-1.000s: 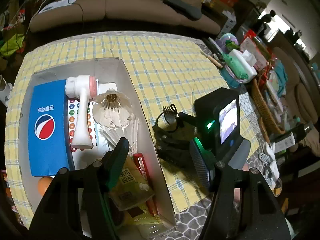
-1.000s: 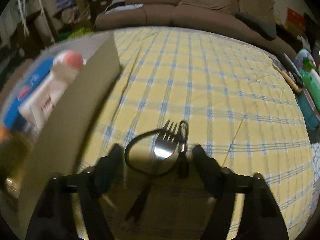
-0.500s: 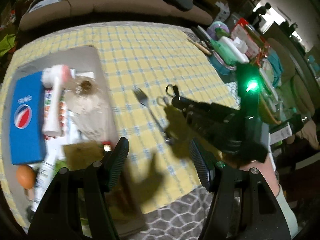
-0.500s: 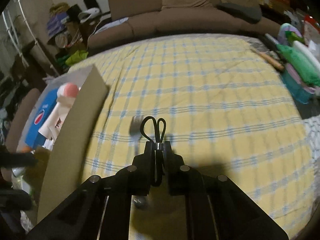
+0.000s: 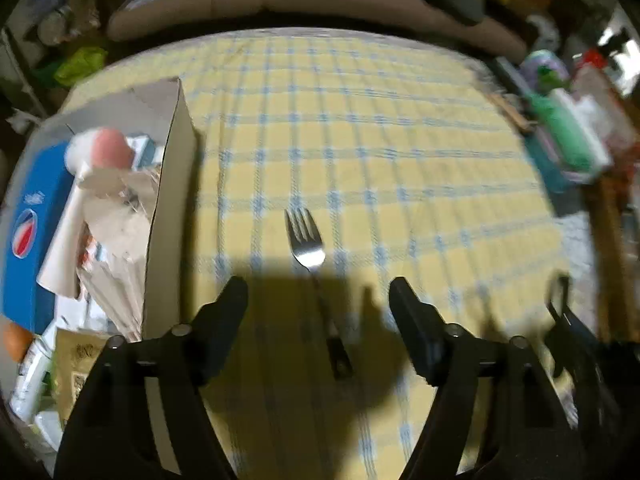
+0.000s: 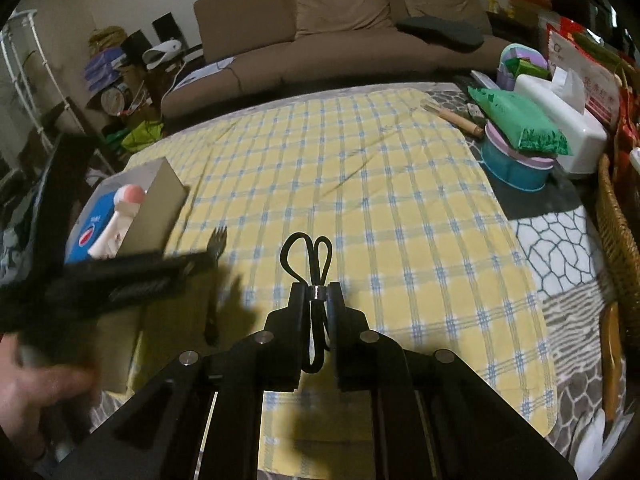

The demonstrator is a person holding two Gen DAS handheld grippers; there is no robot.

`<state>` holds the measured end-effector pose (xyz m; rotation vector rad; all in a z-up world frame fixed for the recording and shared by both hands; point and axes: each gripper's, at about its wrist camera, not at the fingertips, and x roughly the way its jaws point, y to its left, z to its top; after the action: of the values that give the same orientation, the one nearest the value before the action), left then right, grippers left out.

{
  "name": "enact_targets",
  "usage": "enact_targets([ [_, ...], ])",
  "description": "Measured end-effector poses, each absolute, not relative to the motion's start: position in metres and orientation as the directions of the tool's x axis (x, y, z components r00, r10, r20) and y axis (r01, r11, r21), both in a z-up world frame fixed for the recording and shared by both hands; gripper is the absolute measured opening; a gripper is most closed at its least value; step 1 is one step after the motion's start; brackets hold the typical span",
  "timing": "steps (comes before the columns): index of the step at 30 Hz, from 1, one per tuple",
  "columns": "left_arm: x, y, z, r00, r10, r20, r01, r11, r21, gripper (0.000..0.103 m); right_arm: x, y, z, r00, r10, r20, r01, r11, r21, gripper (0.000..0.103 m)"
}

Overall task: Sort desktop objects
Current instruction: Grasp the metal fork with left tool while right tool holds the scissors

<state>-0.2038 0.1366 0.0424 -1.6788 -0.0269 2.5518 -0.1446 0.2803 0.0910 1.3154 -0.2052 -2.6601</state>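
Observation:
A metal fork (image 5: 306, 242) lies on the yellow checked cloth, tines pointing away, to the right of the cardboard box (image 5: 168, 216). My left gripper (image 5: 316, 300) hovers over the fork's dark handle; its jaws are opening and do not touch the handle. My right gripper (image 6: 316, 292) is shut on a black hair tie (image 6: 306, 254), whose two loops stick out above the fingertips, lifted clear of the cloth. The right wrist view also shows the fork (image 6: 216, 240) and the blurred left gripper (image 6: 140, 276) above it. The right gripper (image 5: 568, 320) shows at the left wrist view's right edge.
The box holds a blue Pepsi carton (image 5: 28, 220), a white brush with a pink head (image 5: 104, 152), shuttlecocks and snack packets. A teal bowl (image 6: 516, 168), green packet (image 6: 516, 120), tissue box (image 6: 560, 120) and wicker basket (image 6: 616, 232) crowd the right side. A sofa stands behind.
My right gripper closed on the hair tie beside the fork and lifted it away to the right. My left gripper swung from above the box to above the fork.

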Motion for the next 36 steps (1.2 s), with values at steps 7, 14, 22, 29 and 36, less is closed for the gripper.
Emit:
enact_targets([
  [7, -0.209, 0.157, 0.041, -0.461, -0.039, -0.886, 0.010, -0.999, 0.038, 0.048, -0.144, 0.286, 0.078, -0.600, -0.259, -0.757, 0.112, -0.964, 0.241, 0.010],
  [14, -0.222, 0.160, 0.004, -0.374, -0.122, -0.919, 0.062, -0.992, 0.107, 0.063, -0.145, 0.289, 0.068, -0.602, -0.269, -0.752, 0.117, -0.961, 0.251, 0.010],
  [22, -0.230, 0.165, 0.000, -0.415, -0.032, -0.909, 0.010, -0.999, 0.031, 0.034, -0.143, 0.289, 0.061, -0.593, -0.279, -0.755, 0.114, -0.958, 0.265, 0.010],
  [29, -0.230, 0.160, 0.009, -0.383, 0.137, -0.914, -0.058, -0.991, -0.124, 0.019, -0.141, 0.288, 0.066, -0.595, -0.278, -0.754, 0.129, -0.959, 0.253, 0.010],
  [36, -0.208, 0.154, 0.048, -0.394, 0.262, -0.881, -0.174, -0.962, -0.208, 0.019, -0.136, 0.284, 0.074, -0.597, -0.279, -0.752, 0.134, -0.959, 0.250, 0.010],
])
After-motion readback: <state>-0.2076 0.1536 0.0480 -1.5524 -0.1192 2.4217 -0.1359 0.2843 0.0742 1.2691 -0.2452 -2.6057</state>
